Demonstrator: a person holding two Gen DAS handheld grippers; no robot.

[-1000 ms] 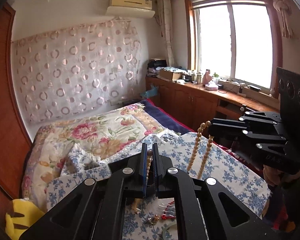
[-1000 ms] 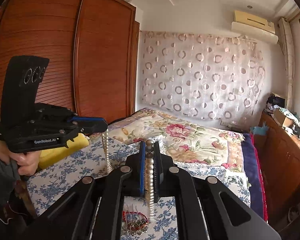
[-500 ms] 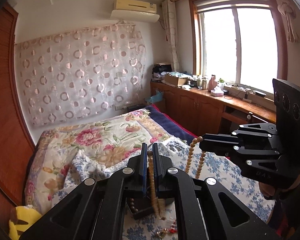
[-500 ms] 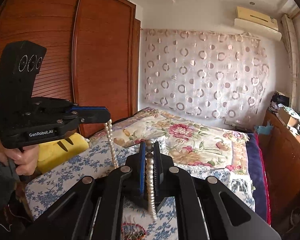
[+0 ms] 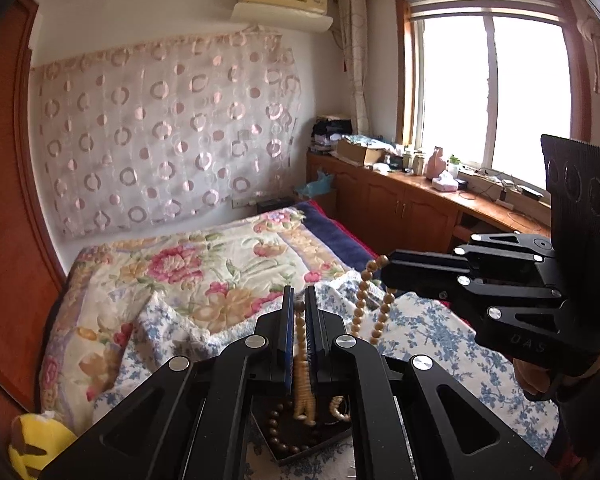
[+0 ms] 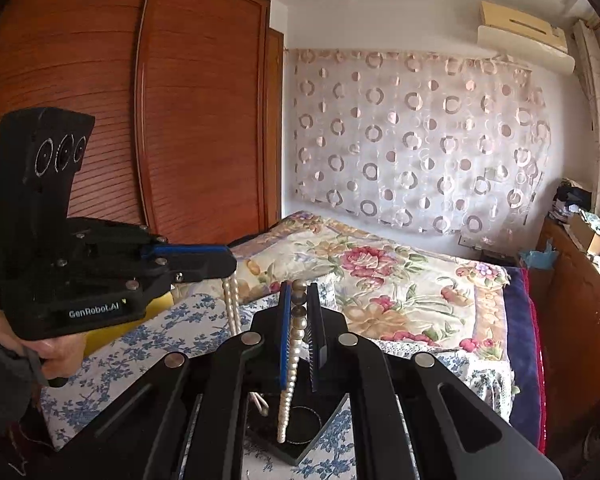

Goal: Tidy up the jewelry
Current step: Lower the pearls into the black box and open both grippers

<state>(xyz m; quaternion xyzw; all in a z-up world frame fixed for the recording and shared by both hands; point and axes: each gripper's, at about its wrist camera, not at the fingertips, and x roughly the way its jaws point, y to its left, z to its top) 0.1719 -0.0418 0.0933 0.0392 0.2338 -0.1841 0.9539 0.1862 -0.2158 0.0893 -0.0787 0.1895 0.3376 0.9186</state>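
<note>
Both grippers hold one pearl necklace between them above the bed. My left gripper (image 5: 298, 312) is shut on the pearl necklace (image 5: 300, 344), whose loop hangs down into a black jewelry box (image 5: 300, 436). My right gripper (image 6: 300, 300) is shut on the same pearl necklace (image 6: 296, 332), its strand hanging over the box (image 6: 300, 436). The right gripper also shows in the left wrist view (image 5: 388, 270), beads hanging from its tip. The left gripper shows in the right wrist view (image 6: 228, 266). A dark bead bracelet (image 5: 280, 436) lies in the box.
The box rests on a blue-flowered cloth (image 5: 428, 332) spread over a bed with a floral quilt (image 5: 204, 272). A wooden wardrobe (image 6: 160, 120) stands to the left, a wooden counter (image 5: 420, 208) under the window to the right. A yellow plush toy (image 5: 32, 448) lies at the left edge.
Both grippers rose with the necklace and moved over the black box. The red jewelry pile left view. The hanging loop now dangles into the box.
</note>
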